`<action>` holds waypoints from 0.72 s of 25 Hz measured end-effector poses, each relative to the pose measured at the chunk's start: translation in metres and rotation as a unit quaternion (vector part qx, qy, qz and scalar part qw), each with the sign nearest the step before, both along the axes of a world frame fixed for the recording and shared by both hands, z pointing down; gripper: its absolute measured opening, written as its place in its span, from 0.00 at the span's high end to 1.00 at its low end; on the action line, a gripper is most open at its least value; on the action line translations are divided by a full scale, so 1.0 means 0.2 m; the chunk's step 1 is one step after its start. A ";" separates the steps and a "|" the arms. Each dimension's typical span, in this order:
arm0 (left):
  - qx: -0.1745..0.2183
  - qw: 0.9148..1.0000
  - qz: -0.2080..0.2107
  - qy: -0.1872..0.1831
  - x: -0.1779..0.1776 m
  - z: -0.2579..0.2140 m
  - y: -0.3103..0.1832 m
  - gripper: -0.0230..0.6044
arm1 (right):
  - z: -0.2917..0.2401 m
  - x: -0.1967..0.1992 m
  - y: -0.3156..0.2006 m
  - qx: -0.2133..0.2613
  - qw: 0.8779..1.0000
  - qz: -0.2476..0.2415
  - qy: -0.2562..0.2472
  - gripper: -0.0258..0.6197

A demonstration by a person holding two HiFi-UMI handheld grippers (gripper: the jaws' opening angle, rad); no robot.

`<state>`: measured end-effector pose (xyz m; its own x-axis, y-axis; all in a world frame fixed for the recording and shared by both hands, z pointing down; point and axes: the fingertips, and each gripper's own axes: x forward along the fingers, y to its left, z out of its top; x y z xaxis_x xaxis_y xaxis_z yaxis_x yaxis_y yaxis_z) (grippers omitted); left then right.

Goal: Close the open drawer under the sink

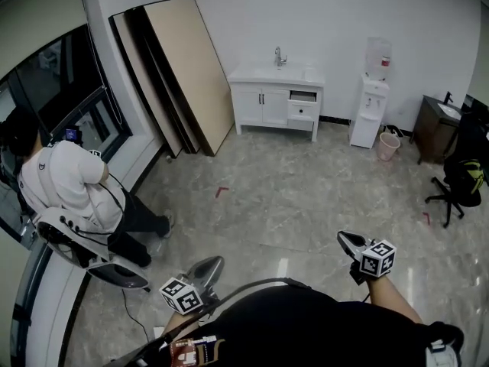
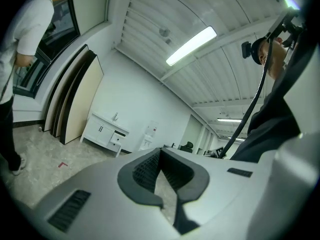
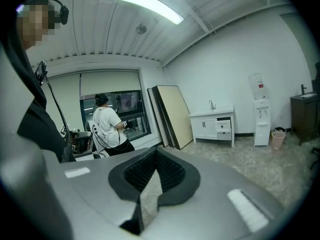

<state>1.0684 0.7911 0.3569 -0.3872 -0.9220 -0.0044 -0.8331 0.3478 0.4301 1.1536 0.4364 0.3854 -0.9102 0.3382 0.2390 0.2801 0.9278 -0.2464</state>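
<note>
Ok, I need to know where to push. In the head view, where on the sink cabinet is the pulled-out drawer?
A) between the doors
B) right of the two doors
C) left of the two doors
B: the drawer sticks out at the right end of the sink cabinet, on the side nearest the water cooler.

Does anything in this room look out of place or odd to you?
Yes: the top drawer on the right of the white sink cabinet stands pulled out, not flush with the rest of the front. Big boards also stand leaning to the cabinet's left, which is unusual for a washroom corner.
</note>
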 end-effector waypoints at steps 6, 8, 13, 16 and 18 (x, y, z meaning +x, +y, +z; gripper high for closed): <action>0.000 1.000 0.018 0.014 -0.25 0.06 -0.10 0.96 | 0.10 -0.12 -0.11 -0.005 0.999 0.031 0.017 0.96; 0.003 0.999 0.030 0.014 -0.36 0.09 -0.14 0.96 | 0.11 -0.19 -0.14 -0.005 0.999 0.044 0.017 0.96; 0.007 0.998 0.064 0.007 -0.73 0.01 -0.18 0.96 | 0.01 -0.48 -0.09 0.001 0.998 0.066 0.005 0.96; 0.004 0.997 0.081 -0.002 -0.96 -0.06 -0.15 0.96 | -0.06 -0.64 -0.03 0.007 0.997 0.081 -0.004 0.96; 0.010 0.996 0.090 -0.007 -1.12 -0.09 -0.12 0.96 | -0.08 -0.75 0.00 0.006 0.995 0.096 -0.006 0.96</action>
